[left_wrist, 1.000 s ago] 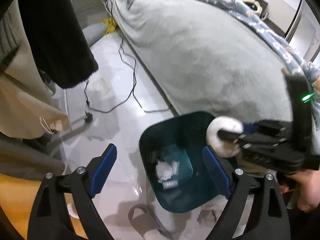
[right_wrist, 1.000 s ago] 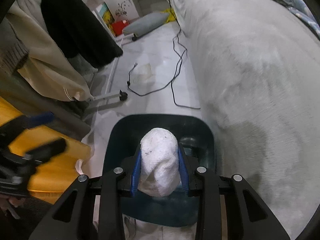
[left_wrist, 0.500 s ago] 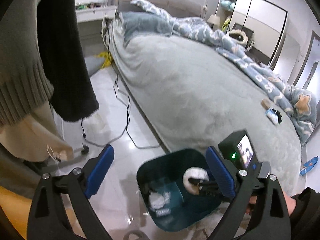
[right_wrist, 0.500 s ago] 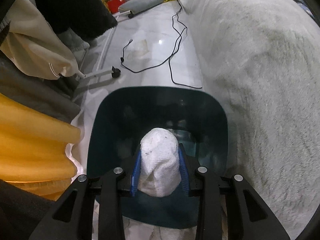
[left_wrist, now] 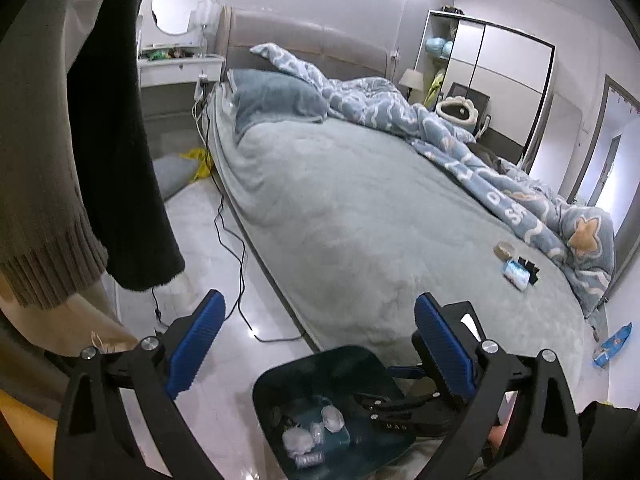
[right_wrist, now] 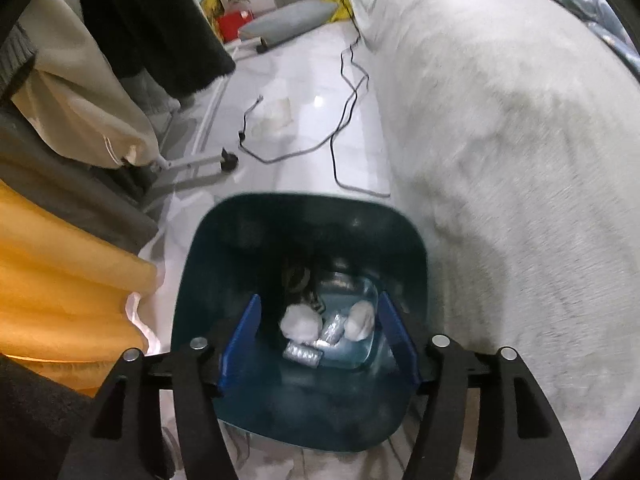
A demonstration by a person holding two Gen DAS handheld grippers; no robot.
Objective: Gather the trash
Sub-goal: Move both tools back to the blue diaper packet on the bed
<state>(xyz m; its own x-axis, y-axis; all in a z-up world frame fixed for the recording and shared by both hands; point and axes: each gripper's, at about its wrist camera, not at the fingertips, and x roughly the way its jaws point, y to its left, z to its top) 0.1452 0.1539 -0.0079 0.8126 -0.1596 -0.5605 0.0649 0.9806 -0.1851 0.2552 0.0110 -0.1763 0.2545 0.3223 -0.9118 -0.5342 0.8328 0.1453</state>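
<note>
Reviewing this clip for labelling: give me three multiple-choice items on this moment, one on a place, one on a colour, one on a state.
1. Where does the trash bin stand?
A. on the bed
B. on the floor beside the bed
C. on the white vanity

2. What colour are the pads on the right gripper fingers?
A. blue
B. red
C. green

3. What is between the right gripper's fingers?
A. a white wad, clamped
B. a black cable
C. nothing; they stand apart over the bin

Answers:
1 B: the bin's rim sits on the pale tile against the grey bed.
2 A: both pads show blue in the right wrist view.
3 C: its fingers have just been opening, and the white wad lies down in the bin with the other trash.
</note>
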